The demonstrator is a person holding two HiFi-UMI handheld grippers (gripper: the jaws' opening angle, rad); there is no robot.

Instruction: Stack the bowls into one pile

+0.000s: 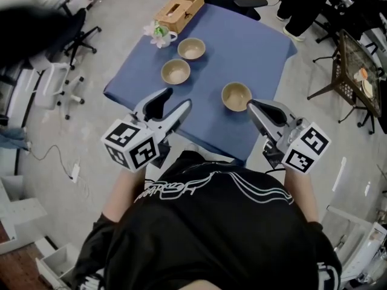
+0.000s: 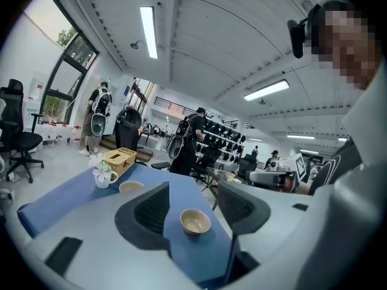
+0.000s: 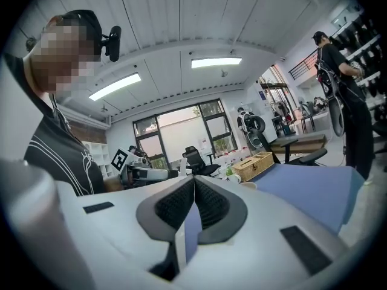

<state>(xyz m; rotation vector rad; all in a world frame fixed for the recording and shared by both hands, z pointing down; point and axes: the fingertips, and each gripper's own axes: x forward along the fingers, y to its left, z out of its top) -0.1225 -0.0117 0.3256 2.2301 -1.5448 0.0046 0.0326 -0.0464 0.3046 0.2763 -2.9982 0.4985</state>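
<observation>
Bowls [image 1: 175,71] sat apart on the blue table [image 1: 260,47], my left gripper [image 1: 176,99] spread empty, my right gripper [image 1: 251,105] pressed closed.

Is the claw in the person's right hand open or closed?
Closed and empty. In its own view, the right gripper shows both jaws meeting at the tips, with nothing held between them.

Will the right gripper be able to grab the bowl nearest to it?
Probably yes: the right gripper sits right beside that bowl with nothing between, but its jaws are shut and must open first.
</observation>
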